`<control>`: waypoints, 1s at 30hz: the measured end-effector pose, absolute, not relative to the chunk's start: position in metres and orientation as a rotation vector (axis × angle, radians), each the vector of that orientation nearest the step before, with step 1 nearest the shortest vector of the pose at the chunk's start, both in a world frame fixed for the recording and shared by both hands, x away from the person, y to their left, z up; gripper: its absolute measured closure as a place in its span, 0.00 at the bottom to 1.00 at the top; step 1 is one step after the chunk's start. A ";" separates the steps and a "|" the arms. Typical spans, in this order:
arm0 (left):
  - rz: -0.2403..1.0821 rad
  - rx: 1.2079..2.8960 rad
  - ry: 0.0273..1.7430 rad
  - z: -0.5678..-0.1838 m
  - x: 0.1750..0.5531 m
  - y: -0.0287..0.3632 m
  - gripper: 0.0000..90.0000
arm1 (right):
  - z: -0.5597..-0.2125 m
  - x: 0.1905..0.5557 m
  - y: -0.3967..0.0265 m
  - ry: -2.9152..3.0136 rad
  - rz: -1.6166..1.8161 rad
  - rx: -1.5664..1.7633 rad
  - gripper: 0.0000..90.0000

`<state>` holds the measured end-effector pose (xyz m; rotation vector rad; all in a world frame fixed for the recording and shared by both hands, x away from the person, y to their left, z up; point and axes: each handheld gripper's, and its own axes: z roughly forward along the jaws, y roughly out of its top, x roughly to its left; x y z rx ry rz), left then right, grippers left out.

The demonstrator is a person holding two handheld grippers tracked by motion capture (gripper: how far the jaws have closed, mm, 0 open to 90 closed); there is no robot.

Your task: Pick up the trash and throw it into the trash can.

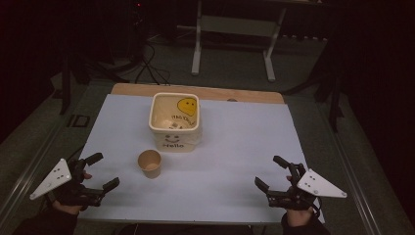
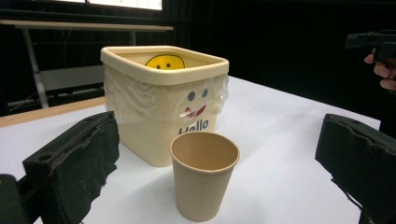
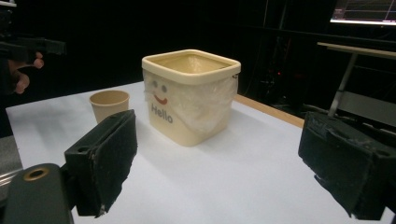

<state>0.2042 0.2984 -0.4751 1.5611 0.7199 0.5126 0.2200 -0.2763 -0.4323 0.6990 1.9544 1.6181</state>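
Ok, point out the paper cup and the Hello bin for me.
paper cup (image 2: 201,186), left gripper view, on its front wall.
Hello bin (image 1: 174,139), high view, on its printed front side.

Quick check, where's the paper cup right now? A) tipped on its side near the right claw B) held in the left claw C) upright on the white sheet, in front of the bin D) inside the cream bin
C: the paper cup stands upright on the white sheet, just in front of the cream Hello bin, and the left claw and right claw are both open and off to the sides.
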 end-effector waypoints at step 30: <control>0.360 1.694 0.791 -0.431 0.222 0.303 0.00 | -0.432 0.219 -0.272 1.964 1.608 0.694 0.13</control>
